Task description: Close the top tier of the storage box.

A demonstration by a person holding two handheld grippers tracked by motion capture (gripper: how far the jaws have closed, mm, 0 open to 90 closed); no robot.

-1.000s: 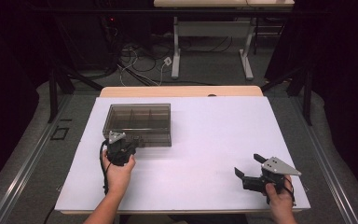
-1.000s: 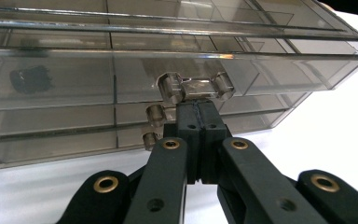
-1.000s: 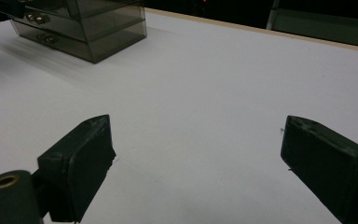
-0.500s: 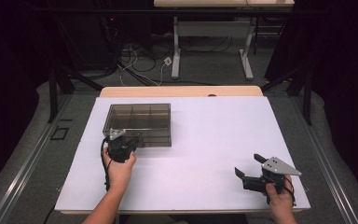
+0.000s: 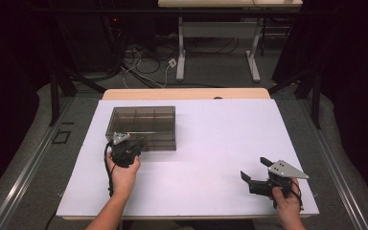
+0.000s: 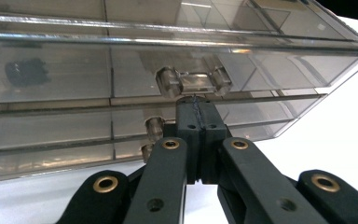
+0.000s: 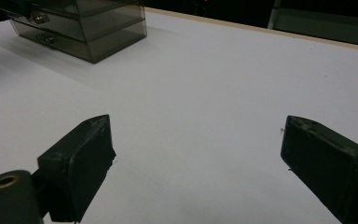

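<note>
The smoky clear plastic box (image 5: 143, 127) sits on the white counter (image 5: 211, 158), in its far left part, with its long front wall facing the person. Dividers split its inside into compartments, and in the left claw view a small dark thing (image 6: 25, 72) shows through the front wall in a compartment at the left. On that front wall, about midway along, is a clear latch (image 6: 193, 82).

The left claw (image 5: 139, 143) is at the box's near wall, towards its left end, held from behind by the person's left hand (image 5: 123, 173). In the left claw view its two black jaws are pressed flat together with nothing between them, and their joined tips (image 6: 195, 106) stand right under the latch, touching or all but touching it; I cannot tell which. Set against the earlier high views, the claw and hand are in the same place, jaws together as before, and the box has not shifted.

Well apart, near the counter's near right corner, the right claw (image 5: 254, 170) points left across the bare surface in the person's right hand (image 5: 286, 203). Its jaws stand wide apart and hold nothing; the right claw view shows plain white counter between them. It too lies where it lay a second ago.
</note>
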